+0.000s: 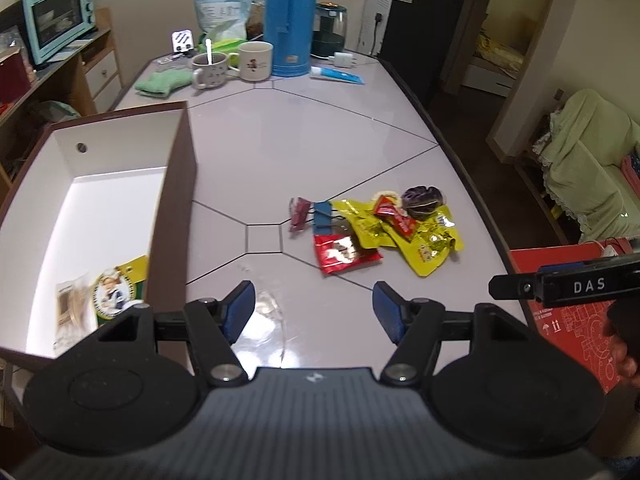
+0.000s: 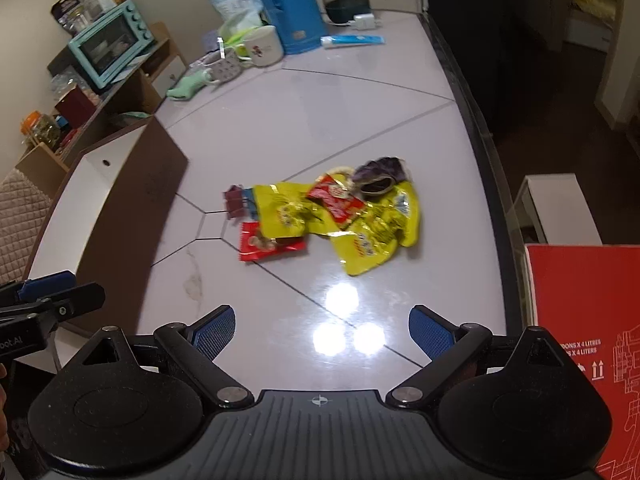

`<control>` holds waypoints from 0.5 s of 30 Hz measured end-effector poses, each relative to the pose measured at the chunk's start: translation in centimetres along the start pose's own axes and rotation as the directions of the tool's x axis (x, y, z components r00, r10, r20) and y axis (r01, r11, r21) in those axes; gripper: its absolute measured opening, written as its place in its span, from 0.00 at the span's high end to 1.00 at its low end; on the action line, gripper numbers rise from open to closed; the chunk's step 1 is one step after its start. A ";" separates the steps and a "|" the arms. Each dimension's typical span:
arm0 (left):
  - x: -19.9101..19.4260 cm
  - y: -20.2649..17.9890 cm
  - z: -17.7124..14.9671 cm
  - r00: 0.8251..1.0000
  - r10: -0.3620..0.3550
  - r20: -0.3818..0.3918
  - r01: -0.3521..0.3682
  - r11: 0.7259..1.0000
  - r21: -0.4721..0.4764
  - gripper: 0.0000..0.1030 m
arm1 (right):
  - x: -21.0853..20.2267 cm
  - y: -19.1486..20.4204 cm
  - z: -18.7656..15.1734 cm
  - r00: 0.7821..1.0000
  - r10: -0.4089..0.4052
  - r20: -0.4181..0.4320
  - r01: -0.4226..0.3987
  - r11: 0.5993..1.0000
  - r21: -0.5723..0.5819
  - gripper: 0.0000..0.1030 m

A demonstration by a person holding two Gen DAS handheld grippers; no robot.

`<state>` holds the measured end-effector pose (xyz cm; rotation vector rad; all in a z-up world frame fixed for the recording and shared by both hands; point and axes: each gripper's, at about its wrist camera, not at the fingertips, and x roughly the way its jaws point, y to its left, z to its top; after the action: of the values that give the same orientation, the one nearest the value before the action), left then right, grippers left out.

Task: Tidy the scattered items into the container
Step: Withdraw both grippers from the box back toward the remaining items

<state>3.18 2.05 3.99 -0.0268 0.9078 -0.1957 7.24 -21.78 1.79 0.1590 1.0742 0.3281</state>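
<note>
1. The scattered snack packets are lying in a loose overlapping heap on the pale table, well apart from the container and on its right. In the heap are showing yellow foil packets, a red packet at the near edge, a smaller red wrapper on top, a dark purple packet at the far side, and what is looking like a blue binder clip beside a small maroon piece at the left end.

2. The container, a box with brown outer walls and a white inside, is sitting at the left of the table. It is already holding at least one packet with a green and yellow label at its near end, plus a blurred pale item beside it; the rest of its floor is showing bare.

3. The step in hand is seeming to be the approach for the next pick, since most of the items are waiting on the table.

4. The left gripper is hanging over bare table, just beside the container's near wall, its blue pads standing apart with nothing between them.

5. The right gripper is likewise spread wide and empty, pointing at the heap from the near side.

6. The next move is calling for lowering one gripper onto a single packet at the heap's near edge, the red one being the easiest, and pinching a raised foil edge without dragging its neighbours.
</note>
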 end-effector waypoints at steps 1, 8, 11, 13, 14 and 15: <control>0.3 -0.2 0.1 1.000 -0.004 -0.005 0.004 1.000 0.001 0.39 | 0.1 -0.5 0.1 1.000 -0.001 0.000 0.001 1.000 0.004 0.07; 2.8 -1.1 0.4 0.999 -0.021 -0.042 0.021 1.000 -0.001 0.38 | 1.2 -3.2 1.2 1.000 0.000 -0.010 0.000 1.000 0.016 0.07; 3.8 -1.2 0.5 0.998 -0.024 -0.057 0.023 1.000 -0.006 0.38 | 2.0 -3.9 1.6 1.000 0.012 -0.017 -0.011 1.000 0.013 0.07; 4.3 -1.3 0.7 0.998 -0.026 -0.063 0.026 1.000 -0.007 0.38 | 2.7 -4.4 1.9 1.000 0.018 -0.020 -0.017 1.000 0.014 0.07; 4.6 -1.3 0.8 0.998 -0.027 -0.065 0.026 1.000 -0.008 0.38 | 3.0 -4.7 2.0 1.000 0.020 -0.021 -0.020 1.000 0.015 0.07; 4.9 -1.3 0.9 0.997 -0.028 -0.068 0.027 1.000 -0.009 0.38 | 3.4 -4.9 2.2 0.999 0.023 -0.023 -0.022 1.000 0.016 0.07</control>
<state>6.61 -0.17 0.82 -0.0400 0.9764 -0.2195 11.56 -25.19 -1.43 0.1817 1.0987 0.3427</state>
